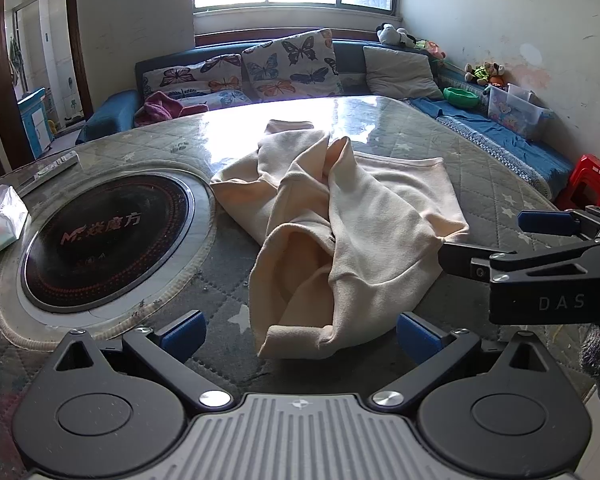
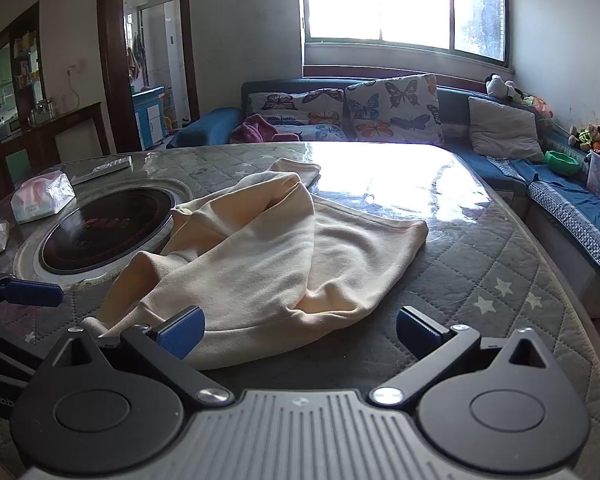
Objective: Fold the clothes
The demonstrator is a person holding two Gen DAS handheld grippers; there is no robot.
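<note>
A cream long-sleeved garment (image 1: 352, 224) lies crumpled on the quilted table, sleeves bunched over the body. It also shows in the right wrist view (image 2: 268, 256). My left gripper (image 1: 300, 334) is open and empty, its blue pads on either side of the garment's near cuff, just above the table. My right gripper (image 2: 300, 334) is open and empty at the garment's near hem. The right gripper also shows at the right edge of the left wrist view (image 1: 500, 240), beside the garment. One left finger (image 2: 32, 293) shows at the left edge of the right wrist view.
A round black cooktop (image 1: 104, 236) is set into the table (image 1: 500, 184) left of the garment. Tissue packs (image 2: 40, 200) and a remote (image 2: 104, 170) lie at the far left. A blue sofa with butterfly cushions (image 1: 288, 64) stands behind the table. A red stool (image 1: 588, 184) is at right.
</note>
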